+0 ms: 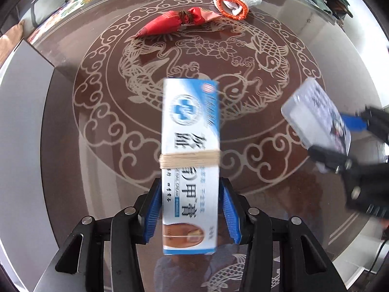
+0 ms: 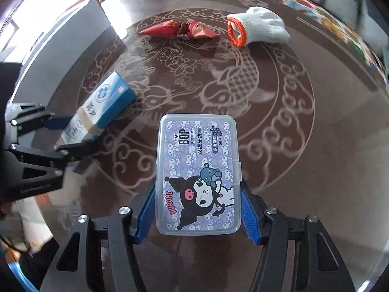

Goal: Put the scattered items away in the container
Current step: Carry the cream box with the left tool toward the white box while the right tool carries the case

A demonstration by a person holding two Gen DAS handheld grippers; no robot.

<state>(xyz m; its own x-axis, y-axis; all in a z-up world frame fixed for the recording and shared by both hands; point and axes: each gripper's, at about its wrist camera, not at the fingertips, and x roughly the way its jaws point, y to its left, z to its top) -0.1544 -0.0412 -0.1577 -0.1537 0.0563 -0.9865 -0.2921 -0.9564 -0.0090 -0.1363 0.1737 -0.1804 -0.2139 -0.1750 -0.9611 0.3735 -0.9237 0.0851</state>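
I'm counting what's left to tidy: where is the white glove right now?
The glove lies on the table at its far edge, right of centre in the right wrist view, just right of the red pouch, untouched by either gripper.

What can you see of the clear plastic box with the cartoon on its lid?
The clear plastic box is flat, rectangular, round-cornered, with a small latch tab on one long side. Its lid is shut and shows a purple cartoon label reading "KUROMI" and "BOP". The right tongs grip its two long sides with blue pads, holding it level above the patterned table.
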